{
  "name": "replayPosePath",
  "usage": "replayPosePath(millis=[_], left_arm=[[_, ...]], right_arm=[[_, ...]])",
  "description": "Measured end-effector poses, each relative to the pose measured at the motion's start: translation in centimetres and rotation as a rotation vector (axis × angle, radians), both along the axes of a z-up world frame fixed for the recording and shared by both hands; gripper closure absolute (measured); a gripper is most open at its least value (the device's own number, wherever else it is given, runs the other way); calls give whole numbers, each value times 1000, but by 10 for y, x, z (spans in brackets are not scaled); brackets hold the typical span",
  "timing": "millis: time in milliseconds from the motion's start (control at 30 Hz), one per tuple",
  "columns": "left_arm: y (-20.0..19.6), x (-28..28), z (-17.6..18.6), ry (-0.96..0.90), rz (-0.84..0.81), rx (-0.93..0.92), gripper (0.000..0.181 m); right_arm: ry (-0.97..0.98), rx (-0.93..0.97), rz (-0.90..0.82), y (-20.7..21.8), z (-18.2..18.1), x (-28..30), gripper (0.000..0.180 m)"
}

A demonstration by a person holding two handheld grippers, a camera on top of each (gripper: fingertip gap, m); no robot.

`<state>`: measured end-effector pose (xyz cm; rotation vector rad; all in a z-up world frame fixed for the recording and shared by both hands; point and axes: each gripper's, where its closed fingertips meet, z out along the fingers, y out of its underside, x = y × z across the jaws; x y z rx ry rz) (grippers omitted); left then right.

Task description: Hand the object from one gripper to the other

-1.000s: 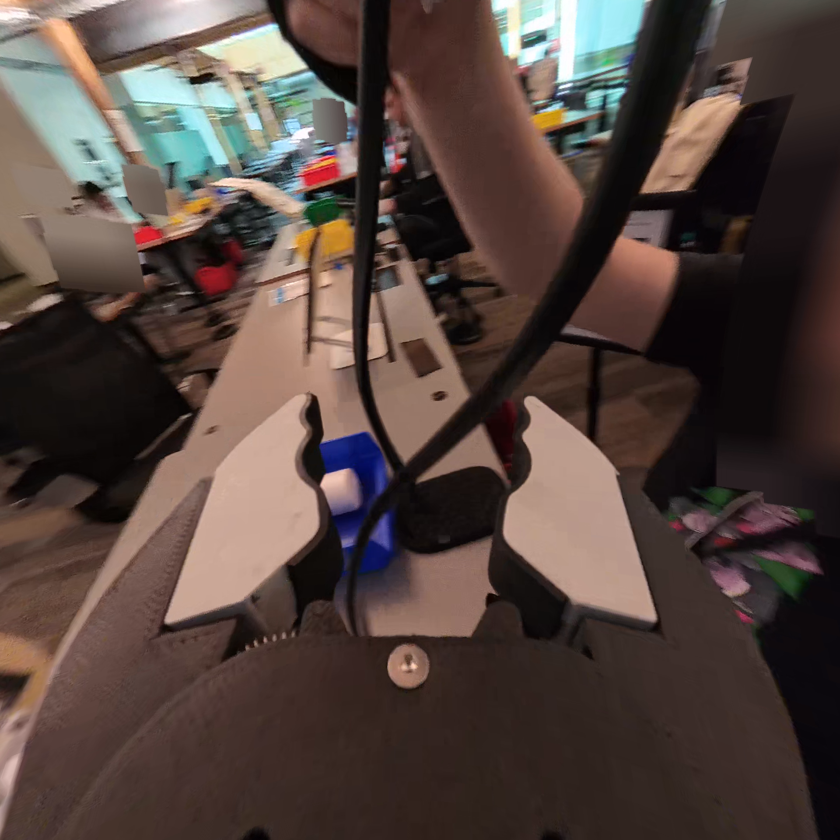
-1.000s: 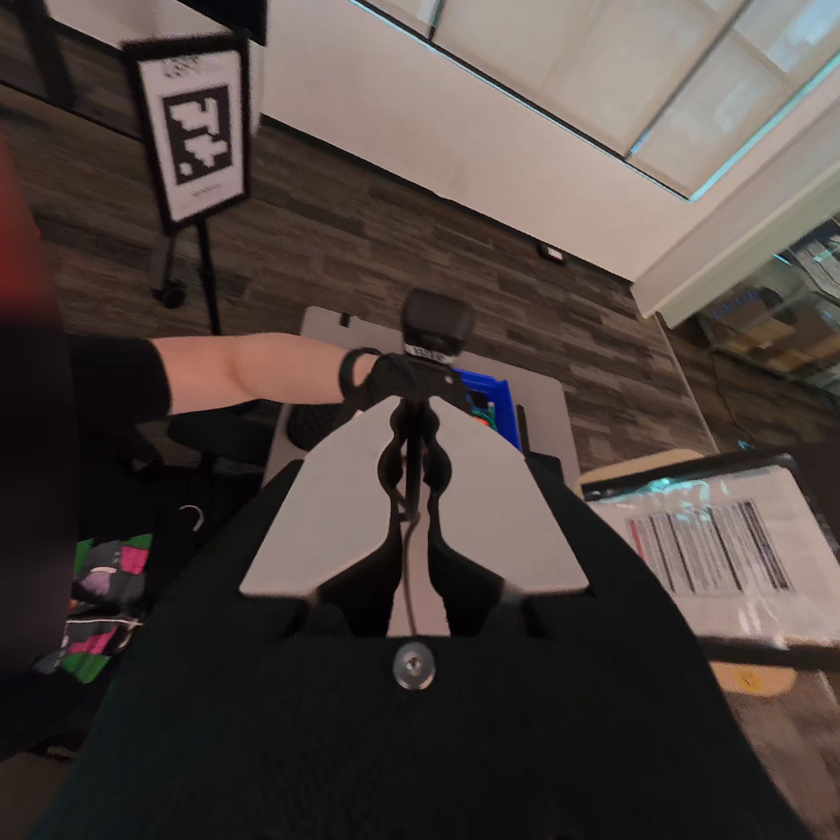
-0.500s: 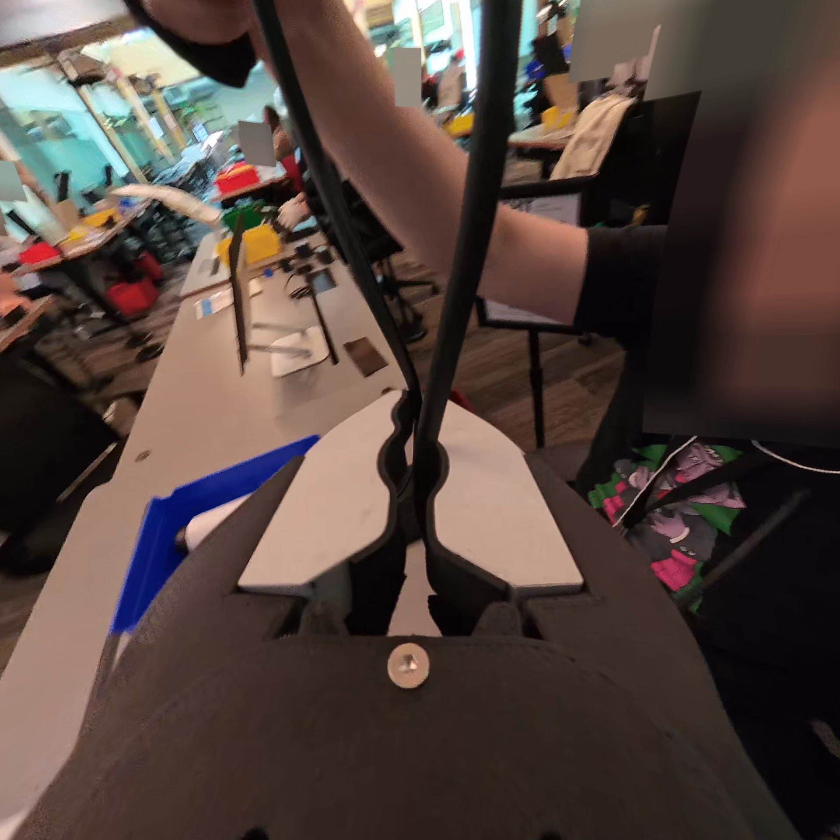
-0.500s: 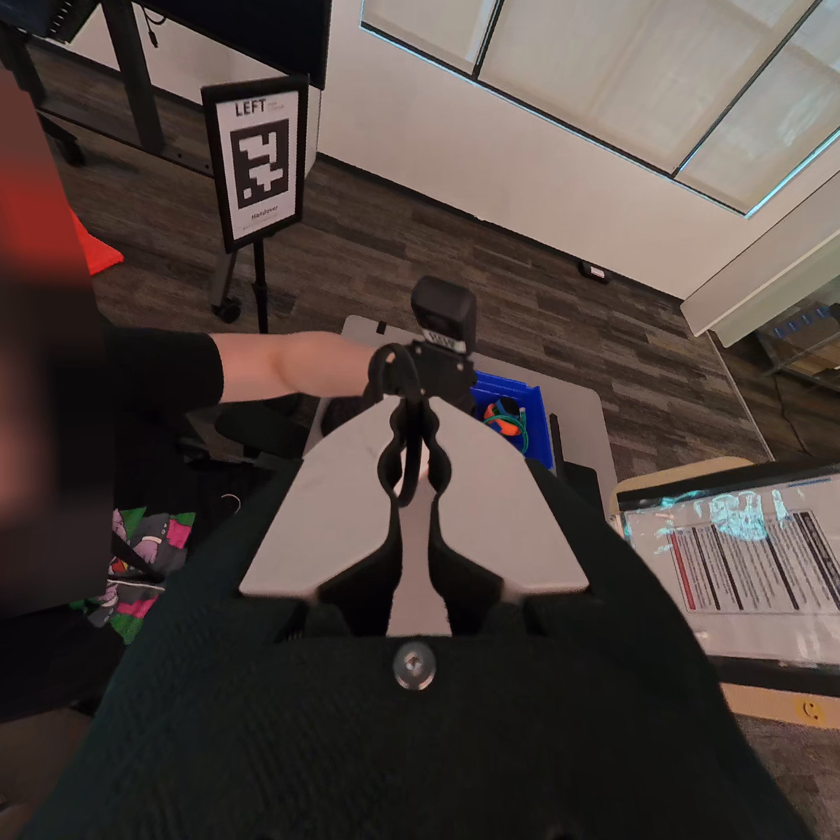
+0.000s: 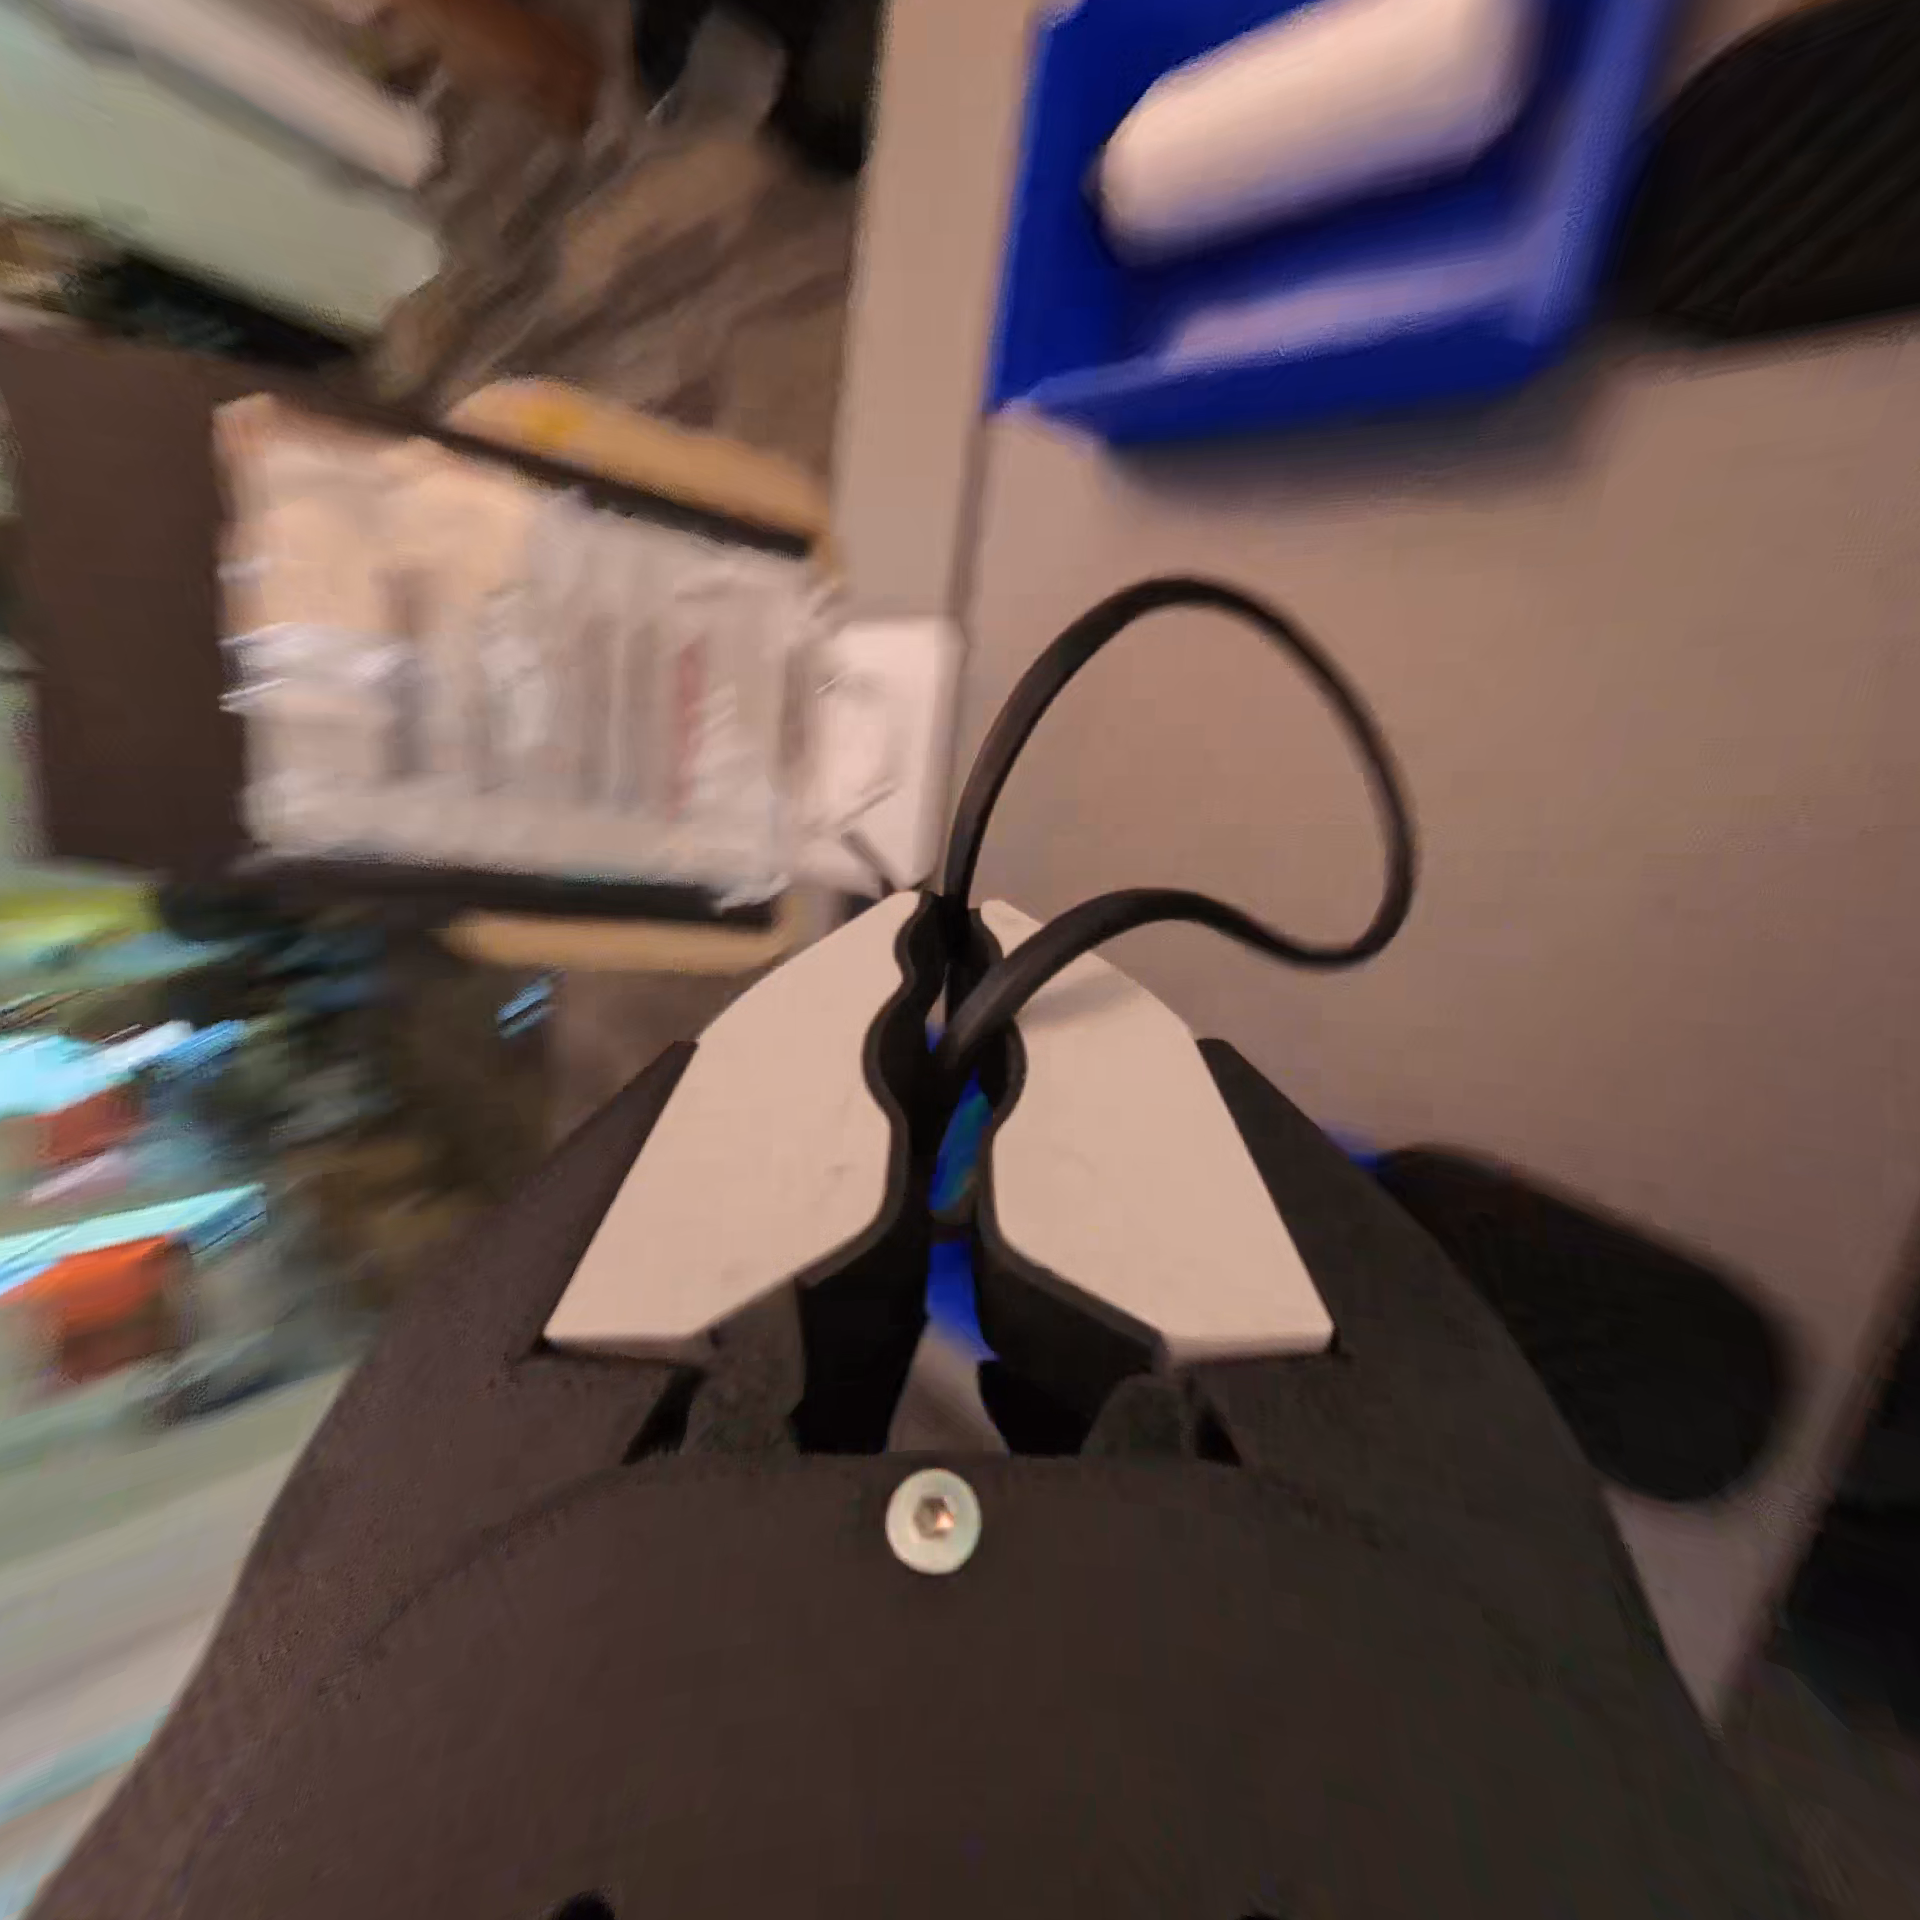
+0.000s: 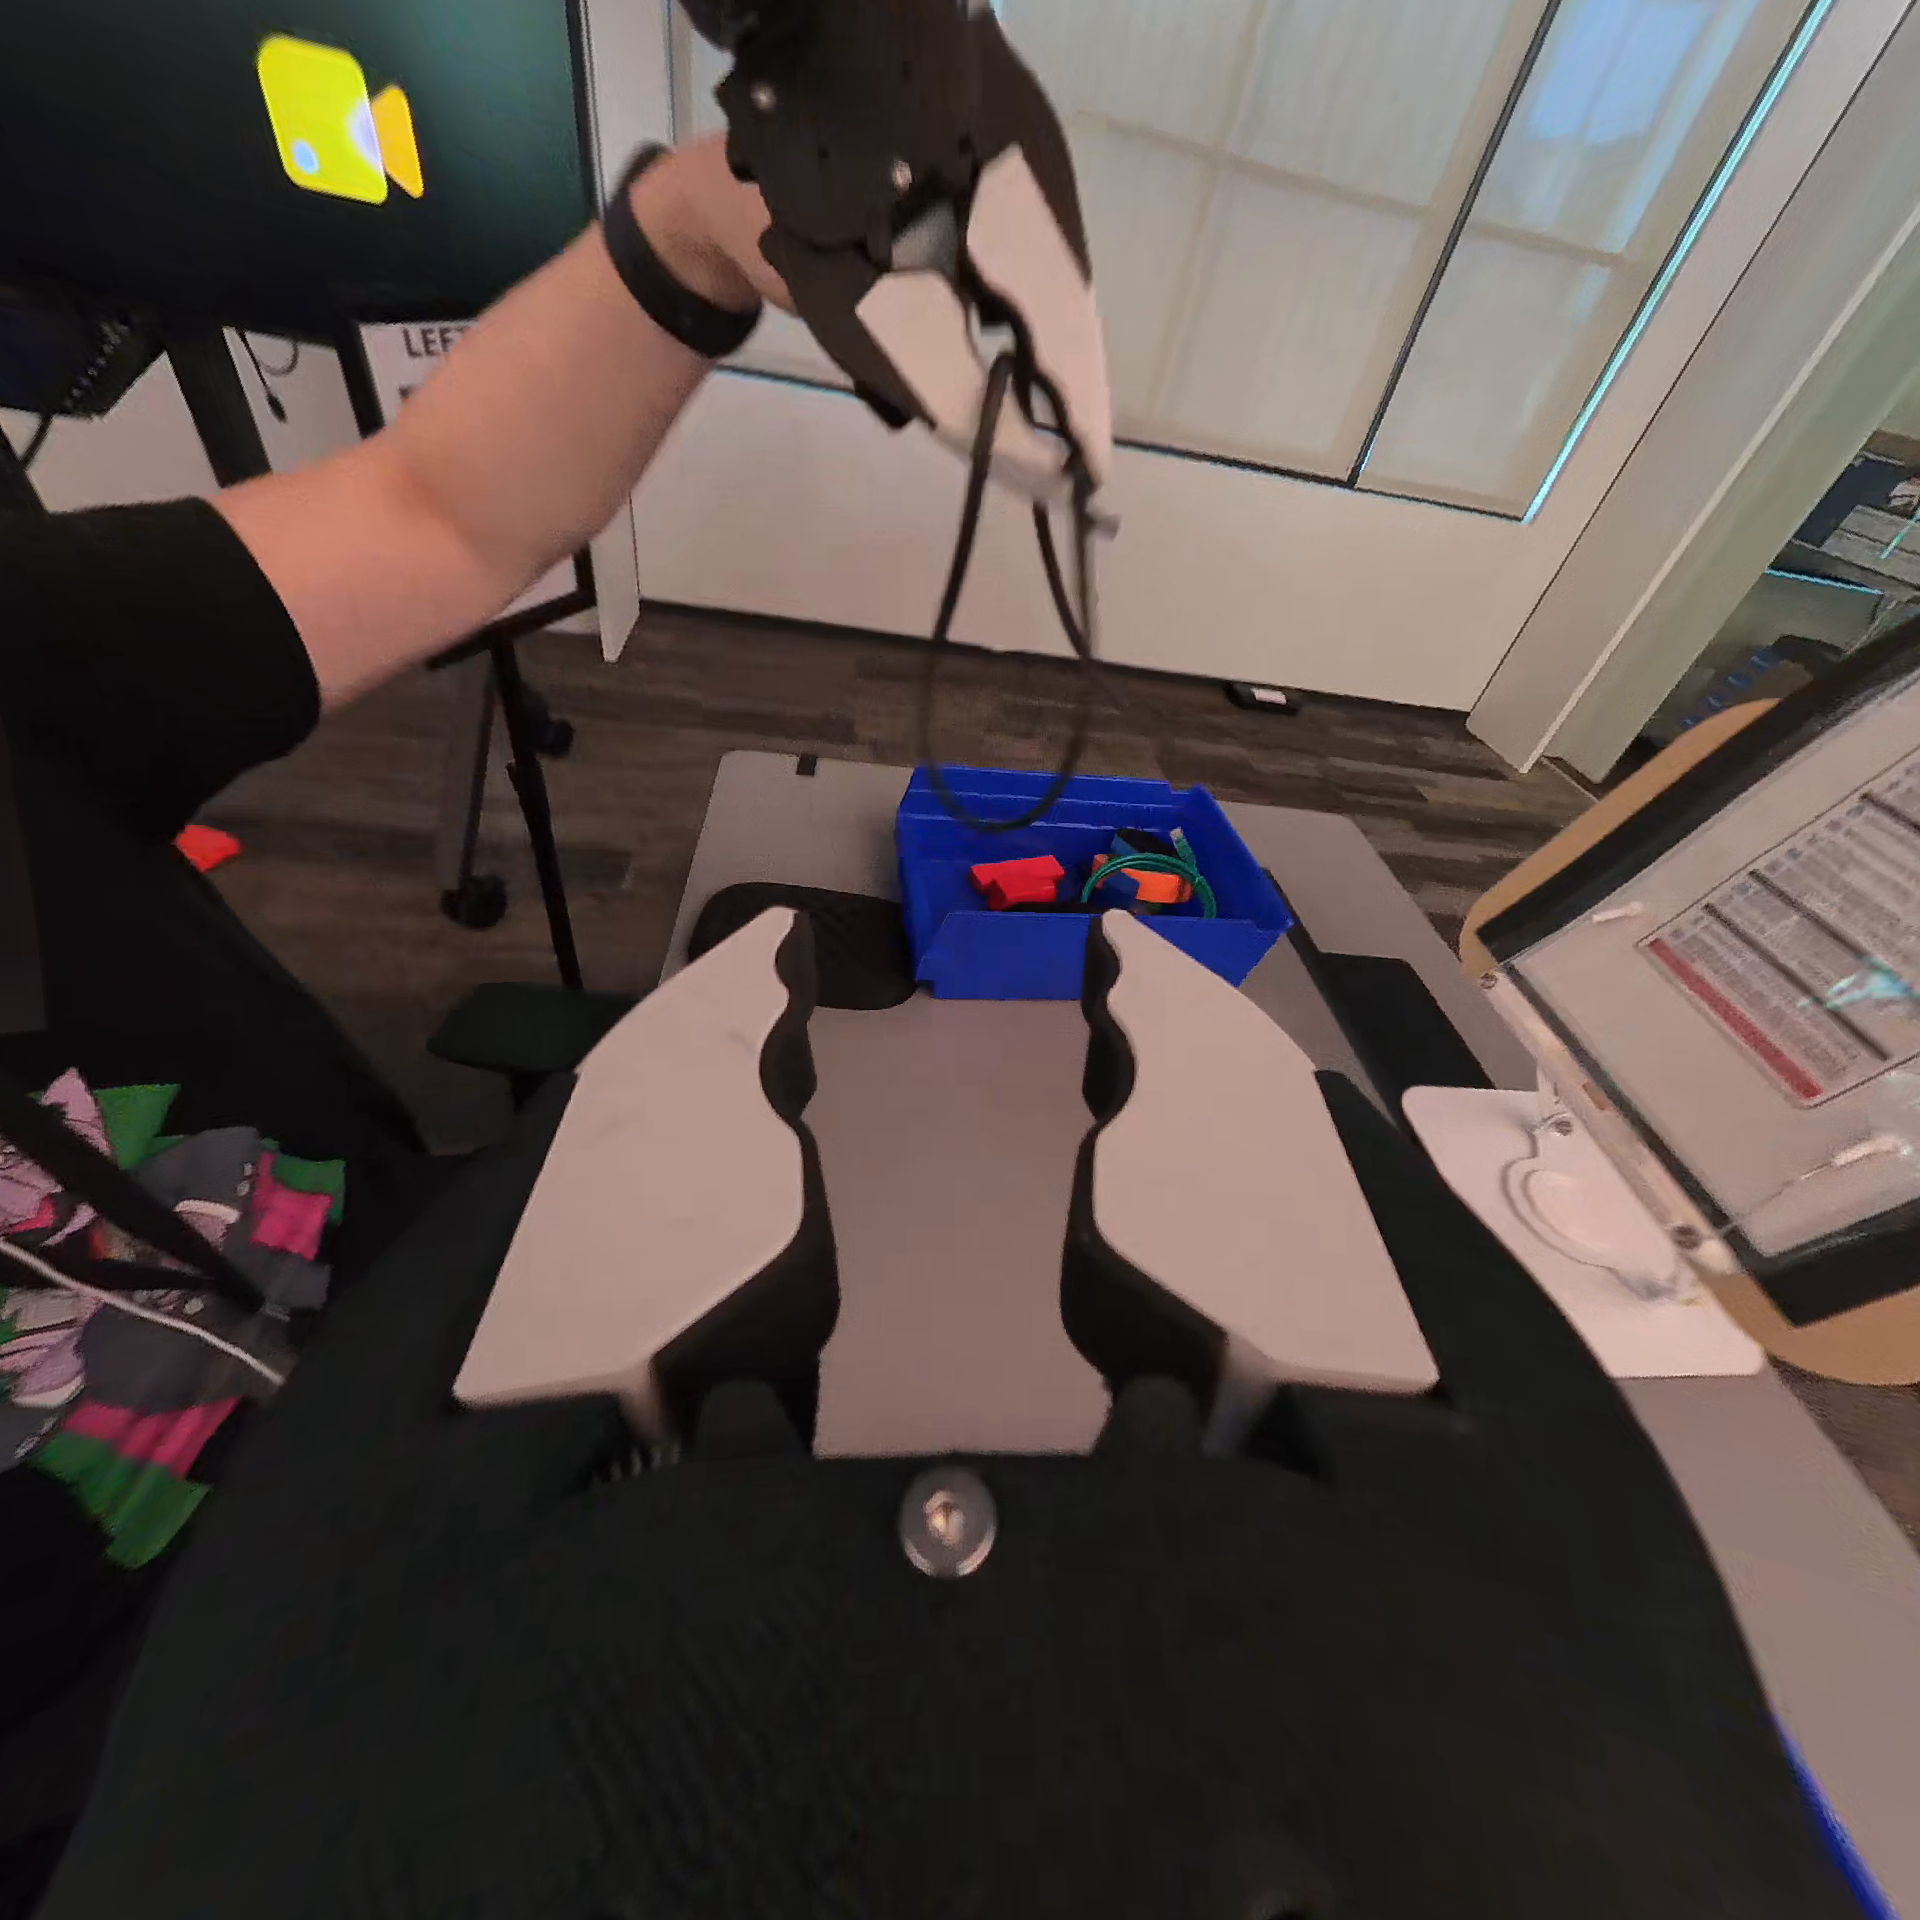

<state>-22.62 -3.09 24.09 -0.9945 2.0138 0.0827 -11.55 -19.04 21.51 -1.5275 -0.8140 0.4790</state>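
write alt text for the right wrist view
The right hand-held gripper is open and empty above a grey table. Beyond it, the left hand-held gripper holds a looped black cable over a blue bin.

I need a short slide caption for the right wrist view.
Open right gripper above the table; left gripper dangles a black cable over the blue bin.

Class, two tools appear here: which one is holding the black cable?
The left tool, raised above the blue bin, is clamped on the black cable; the right tool is open, empty.
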Motion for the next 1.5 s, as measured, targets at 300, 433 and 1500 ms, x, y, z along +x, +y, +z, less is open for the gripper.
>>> replayPosePath(millis=[300,433,1500], left_arm=[[35,21,47,46,192,970,178],[25,32,44,41,165,1063,178],[5,12,4,292,799,257,178]], right_arm=[[207,-79,23,20,-72,5,130],[238,-111,16,20,-85,10,130],[98,331,-585,125,4,-113,76]])
